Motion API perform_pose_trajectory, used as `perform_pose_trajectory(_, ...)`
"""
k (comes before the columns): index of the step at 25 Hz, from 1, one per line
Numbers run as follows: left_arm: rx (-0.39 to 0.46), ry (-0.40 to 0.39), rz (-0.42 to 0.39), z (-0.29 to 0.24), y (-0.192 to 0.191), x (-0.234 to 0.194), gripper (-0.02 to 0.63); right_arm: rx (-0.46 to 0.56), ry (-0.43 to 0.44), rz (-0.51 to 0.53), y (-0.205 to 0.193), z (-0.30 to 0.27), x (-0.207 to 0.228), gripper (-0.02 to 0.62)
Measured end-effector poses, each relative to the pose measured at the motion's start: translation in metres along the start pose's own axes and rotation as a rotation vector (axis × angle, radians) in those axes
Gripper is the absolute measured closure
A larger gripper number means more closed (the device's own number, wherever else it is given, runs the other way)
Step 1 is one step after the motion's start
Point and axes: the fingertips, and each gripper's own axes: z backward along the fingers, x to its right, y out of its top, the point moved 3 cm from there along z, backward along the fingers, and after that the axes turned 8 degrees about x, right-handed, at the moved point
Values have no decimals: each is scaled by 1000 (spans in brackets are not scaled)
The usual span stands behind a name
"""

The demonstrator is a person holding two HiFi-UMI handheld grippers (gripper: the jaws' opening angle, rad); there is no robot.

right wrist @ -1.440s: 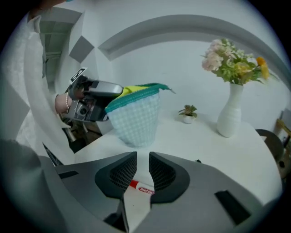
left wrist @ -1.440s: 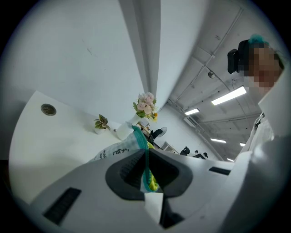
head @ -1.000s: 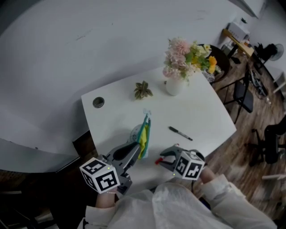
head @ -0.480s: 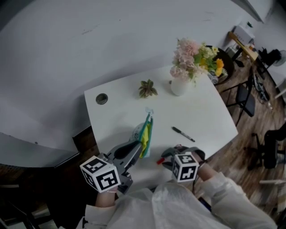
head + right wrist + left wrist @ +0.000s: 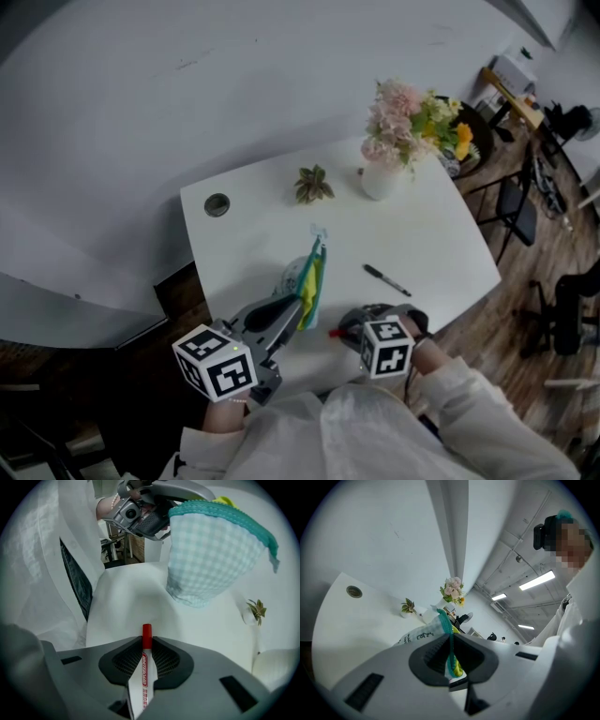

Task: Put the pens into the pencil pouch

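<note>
The left claw is almost closed, pinching the teal zipper edge of the pouch. The pouch hangs low over the table near its front edge; whether its bottom touches cannot be told. It is thin checked cloth, light and floppy. Held by one side of its mouth it sags, so the opening is probably narrow and will give if pushed. The rim by the zipper, where it is pinched, looks the firmest place to hold.

The right claw is clamped on a marker with a red cap. The grip is near the cap end, and the cap pokes out past the tips, beside and below the pouch. The marker is stiff, light, smooth plastic, so it could pivot or slip between the pads.

A black pen lies on the table, well apart from the pouch. It is thin and probably best taken across its middle.
</note>
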Motion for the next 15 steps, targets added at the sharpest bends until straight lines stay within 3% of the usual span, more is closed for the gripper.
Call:
perform_pose_trajectory(6, -12, 2, -1, 3, -2, 0, 577, 80, -52, -232, 1, -1, 9, 534)
perform_pose_trajectory(15, -33, 4, -33, 4, -5, 0, 577, 235, -201, -353, 11, 17, 23, 534)
